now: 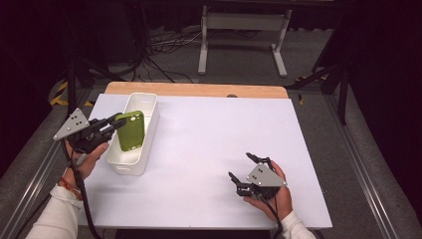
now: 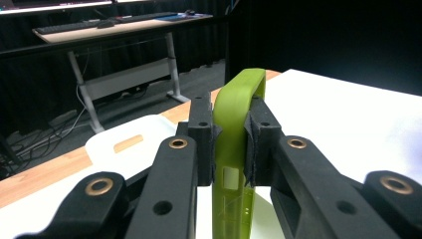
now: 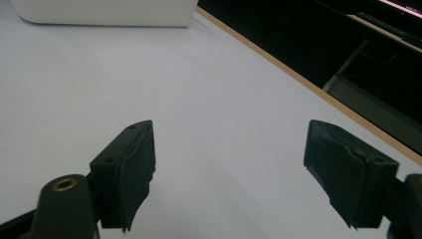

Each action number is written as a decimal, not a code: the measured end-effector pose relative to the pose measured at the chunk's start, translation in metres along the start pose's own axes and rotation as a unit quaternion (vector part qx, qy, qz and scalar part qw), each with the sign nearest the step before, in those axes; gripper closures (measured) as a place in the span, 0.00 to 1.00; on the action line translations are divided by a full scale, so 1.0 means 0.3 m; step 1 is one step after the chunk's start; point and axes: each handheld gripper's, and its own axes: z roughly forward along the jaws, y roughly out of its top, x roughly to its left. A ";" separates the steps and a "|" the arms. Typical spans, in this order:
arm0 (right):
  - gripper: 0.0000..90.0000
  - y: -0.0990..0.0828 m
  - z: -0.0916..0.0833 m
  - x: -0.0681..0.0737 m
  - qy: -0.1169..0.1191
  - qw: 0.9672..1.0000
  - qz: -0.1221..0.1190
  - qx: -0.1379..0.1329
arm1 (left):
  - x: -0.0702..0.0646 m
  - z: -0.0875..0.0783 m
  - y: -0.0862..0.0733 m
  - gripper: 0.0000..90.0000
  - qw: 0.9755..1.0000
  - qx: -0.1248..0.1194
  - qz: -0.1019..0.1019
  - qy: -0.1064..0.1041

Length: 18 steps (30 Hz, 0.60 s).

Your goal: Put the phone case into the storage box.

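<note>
A green phone case (image 1: 131, 130) hangs over the long white bin (image 1: 147, 99) at the table's left, pinched at its edge by my left gripper (image 1: 119, 121). In the left gripper view the two black pads (image 2: 201, 130) press on both sides of the green phone case (image 2: 234, 129), which stands on edge above the white bin (image 2: 119, 144). My right gripper (image 1: 244, 167) rests low on the white table at the front right, held by a hand, its jaws wide apart. Nothing lies between the pads (image 3: 130, 167) of my right gripper (image 3: 229, 172).
The white sheet (image 1: 209, 149) covers most of the wooden table (image 1: 199, 89), whose bare strip shows at the far edge. The white bin's end (image 3: 104, 12) is at the top left of the right gripper view. A white desk frame (image 1: 244, 35) and cables stand on the floor beyond.
</note>
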 end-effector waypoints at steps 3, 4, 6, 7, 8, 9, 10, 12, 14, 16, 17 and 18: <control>0.24 0.001 -0.004 -0.005 -0.004 1.000 0.002 -0.003 | 0.016 0.019 -0.006 0.86 1.000 0.004 -0.002 0.000; 0.24 0.001 -0.004 -0.006 -0.005 1.000 0.004 -0.002 | 0.024 0.025 -0.007 0.86 1.000 0.006 -0.001 -0.001; 0.24 0.000 -0.001 -0.005 -0.006 1.000 0.004 0.000 | 0.040 0.039 -0.011 0.86 1.000 0.006 -0.003 -0.002; 0.24 0.000 -0.001 -0.005 -0.006 1.000 0.004 0.000 | 0.048 0.045 -0.013 0.86 1.000 0.007 -0.005 -0.002; 0.24 0.000 0.000 -0.005 -0.006 1.000 0.003 0.002 | 0.059 0.055 -0.018 0.86 1.000 0.000 -0.005 -0.005; 0.24 -0.001 0.002 -0.005 -0.005 1.000 0.004 0.004 | 0.066 0.060 -0.019 0.86 1.000 0.002 -0.006 -0.006; 0.24 -0.002 0.005 -0.004 -0.005 1.000 0.002 0.005 | 0.077 0.072 -0.021 0.86 1.000 0.003 -0.007 -0.006; 0.24 -0.002 0.006 -0.004 -0.005 1.000 0.003 0.007 | 0.088 0.088 -0.022 0.86 1.000 0.005 -0.003 -0.007; 0.24 -0.004 0.009 -0.003 -0.004 1.000 0.002 0.010 | 0.102 0.105 -0.018 0.86 1.000 0.013 -0.002 -0.009; 0.24 -0.005 0.012 -0.002 -0.003 1.000 0.003 0.011 | 0.119 0.121 -0.013 0.86 1.000 0.014 -0.002 -0.008; 0.24 -0.005 0.014 -0.003 -0.002 1.000 0.001 0.012 | 0.127 0.126 -0.011 0.86 1.000 0.016 -0.004 -0.008; 0.24 -0.005 0.015 -0.003 -0.002 1.000 -0.001 0.012 | 0.135 0.132 -0.009 0.86 1.000 0.018 -0.003 -0.008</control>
